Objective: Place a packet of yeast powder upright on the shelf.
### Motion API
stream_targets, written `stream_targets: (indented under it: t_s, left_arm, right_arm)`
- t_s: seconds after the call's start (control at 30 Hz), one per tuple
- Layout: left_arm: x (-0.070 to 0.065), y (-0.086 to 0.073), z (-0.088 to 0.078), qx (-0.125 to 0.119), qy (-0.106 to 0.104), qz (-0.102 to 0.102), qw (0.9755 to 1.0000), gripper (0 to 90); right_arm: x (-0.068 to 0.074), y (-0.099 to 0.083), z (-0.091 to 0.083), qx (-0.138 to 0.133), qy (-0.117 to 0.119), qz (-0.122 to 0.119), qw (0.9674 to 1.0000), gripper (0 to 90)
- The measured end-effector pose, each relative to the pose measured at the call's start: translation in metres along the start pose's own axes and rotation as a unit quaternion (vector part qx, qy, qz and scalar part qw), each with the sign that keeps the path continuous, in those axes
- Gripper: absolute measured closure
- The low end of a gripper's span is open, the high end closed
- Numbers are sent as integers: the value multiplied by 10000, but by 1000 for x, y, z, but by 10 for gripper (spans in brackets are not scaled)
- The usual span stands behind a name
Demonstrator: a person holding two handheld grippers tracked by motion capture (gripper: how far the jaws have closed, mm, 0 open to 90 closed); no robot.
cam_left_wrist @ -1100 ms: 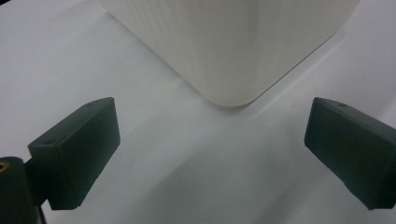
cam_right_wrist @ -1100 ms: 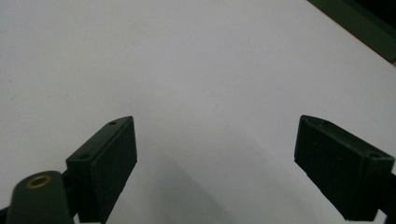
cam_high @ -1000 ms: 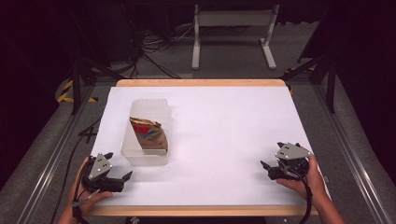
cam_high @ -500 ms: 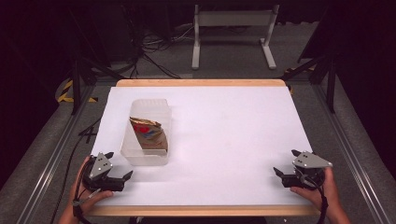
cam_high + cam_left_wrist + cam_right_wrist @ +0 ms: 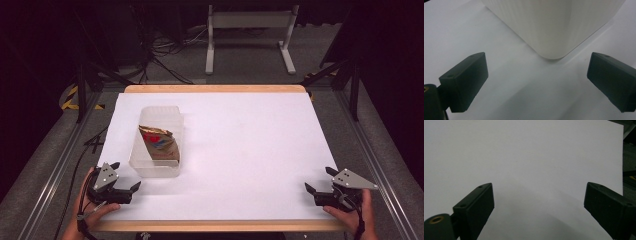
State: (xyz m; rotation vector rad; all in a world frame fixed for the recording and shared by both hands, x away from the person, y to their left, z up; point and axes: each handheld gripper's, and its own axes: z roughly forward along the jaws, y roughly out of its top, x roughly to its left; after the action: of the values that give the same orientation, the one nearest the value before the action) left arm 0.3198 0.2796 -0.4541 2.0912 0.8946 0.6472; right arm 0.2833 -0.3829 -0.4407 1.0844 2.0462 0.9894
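Observation:
A clear plastic tub (image 5: 170, 117) stands on the left half of the white table (image 5: 250, 150). Inside it lies a brown paper packet (image 5: 159, 144) with red and blue print. My left gripper (image 5: 126, 176) rests at the table's front left corner, open, just short of the tub's near corner (image 5: 551, 37), with nothing between its jaws. My right gripper (image 5: 320, 181) sits at the front right corner, also open and empty, over bare white surface (image 5: 536, 170).
A wooden rim (image 5: 215, 88) runs along the table's far edge. Beyond it stand a white metal frame (image 5: 248, 30) and cables on the grey floor. Dark stands flank both sides of the table.
My right gripper has drawn back toward the front right corner of the table and lowered. The left gripper has stayed where it was.

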Motion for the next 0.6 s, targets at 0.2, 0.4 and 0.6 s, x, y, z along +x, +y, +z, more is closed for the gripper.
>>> stream_targets:
  t_s: [0.2,0.4,0.6]
  left_arm:
    - [-2,3,1,-13,-5,52,10000,42]
    - [-3,4,1,-63,-39,72,9999,42]
    - [-2,4,3,-49,-67,103,9999,42]
  right_arm:
    - [1,1,-3,-37,-37,-23,10000,100]
    - [2,1,-6,-72,-128,-68,9999,101]
    - [3,1,-9,-43,-171,-55,9998,101]
